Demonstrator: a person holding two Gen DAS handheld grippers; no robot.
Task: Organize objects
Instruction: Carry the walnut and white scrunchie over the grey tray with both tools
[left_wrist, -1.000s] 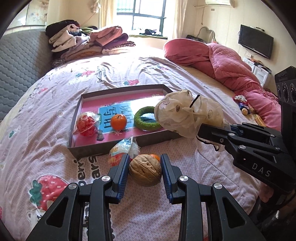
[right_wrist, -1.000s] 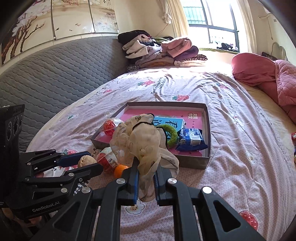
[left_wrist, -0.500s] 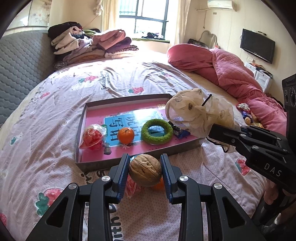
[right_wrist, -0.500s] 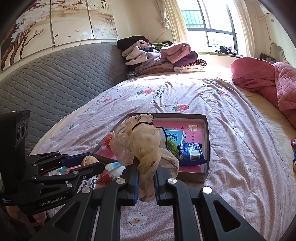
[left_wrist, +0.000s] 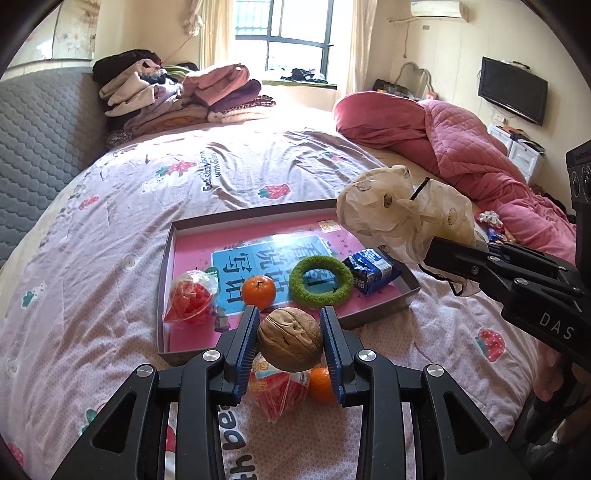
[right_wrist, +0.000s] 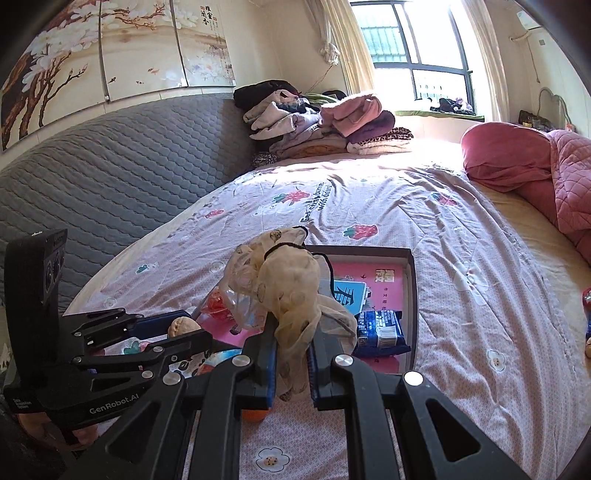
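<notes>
While left gripper (left_wrist: 290, 341) clamps the brown ridged walnut (left_wrist: 290, 339) at lower centre | shallow pink-lined cardboard tray (left_wrist: 166, 266) lies just ahead | right gripper (right_wrist: 291, 356) pinches the cream gauze pouch (right_wrist: 288, 280), tray beyond

bright window (left_wrist: 282, 35) daylight, glare on bedspread (left_wrist: 236, 147), fisheye-warped dark edges

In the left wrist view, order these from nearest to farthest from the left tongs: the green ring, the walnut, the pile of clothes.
1. walnut: clamped between the fingers of the left tongs.
2. green ring: inside the box, ahead and slightly to the right.
3. pile of clothes: at the far end of the bed, to the left.
</notes>
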